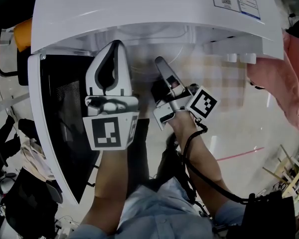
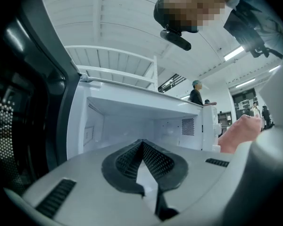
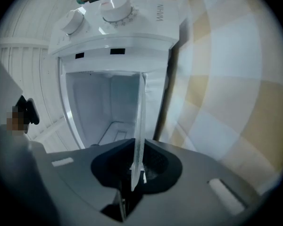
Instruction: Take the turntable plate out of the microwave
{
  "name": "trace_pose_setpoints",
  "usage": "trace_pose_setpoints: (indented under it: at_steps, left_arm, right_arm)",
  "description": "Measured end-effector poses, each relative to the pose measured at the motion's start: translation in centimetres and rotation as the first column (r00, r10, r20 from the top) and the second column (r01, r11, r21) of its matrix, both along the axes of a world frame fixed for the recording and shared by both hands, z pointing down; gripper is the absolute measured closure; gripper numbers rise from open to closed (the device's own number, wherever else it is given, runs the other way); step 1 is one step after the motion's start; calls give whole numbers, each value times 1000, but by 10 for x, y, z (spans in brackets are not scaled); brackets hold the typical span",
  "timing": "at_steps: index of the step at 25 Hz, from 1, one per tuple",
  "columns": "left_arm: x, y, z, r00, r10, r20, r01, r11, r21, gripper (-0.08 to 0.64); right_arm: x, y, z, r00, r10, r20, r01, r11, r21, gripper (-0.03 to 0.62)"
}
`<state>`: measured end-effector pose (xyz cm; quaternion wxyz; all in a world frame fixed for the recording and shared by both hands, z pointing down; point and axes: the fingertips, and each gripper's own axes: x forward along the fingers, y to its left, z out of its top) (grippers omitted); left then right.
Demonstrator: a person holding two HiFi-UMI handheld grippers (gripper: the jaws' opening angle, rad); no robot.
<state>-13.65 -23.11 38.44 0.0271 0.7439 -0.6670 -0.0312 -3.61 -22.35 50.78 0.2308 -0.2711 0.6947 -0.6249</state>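
You worked in a big open hall, lab-like: ribbed white ceiling (image 2: 108,13) at twelve o'clock, strip lights (image 2: 234,53) at two, other people (image 2: 196,94) standing behind the microwave (image 2: 132,121).

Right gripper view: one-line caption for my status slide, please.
Right gripper clamped on the rim of the clear glass turntable plate, seen edge-on before the open white microwave.

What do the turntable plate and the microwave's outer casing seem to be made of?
The turntable plate, held edge-on in the right gripper, looks like clear glass: translucent, with a bright, slightly frosted edge; clear plastic is possible. The microwave's casing looks like glossy white painted metal or plastic: smooth, with soft reflections.
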Motion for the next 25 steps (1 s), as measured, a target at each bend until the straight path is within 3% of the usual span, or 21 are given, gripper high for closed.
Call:
trace_pose_setpoints:
  at_steps: [6, 11, 25]
  left_arm:
    - [4, 5, 1, 1000, 16, 13, -16, 1000, -14, 554]
    - [-1, 0, -2, 1000, 20, -2, -20, 1000, -5, 554]
    - [-11, -2, 3, 1000, 15, -1, -15, 999, -40, 554]
  right_arm:
    - [-4, 5, 0, 1000, -20, -21, 21, 1000, 16, 547]
    - [-17, -10, -3, 999, -52, -4, 52, 998, 40, 476]
    - [-36, -29, -3, 997, -63, 36, 62, 998, 31, 499]
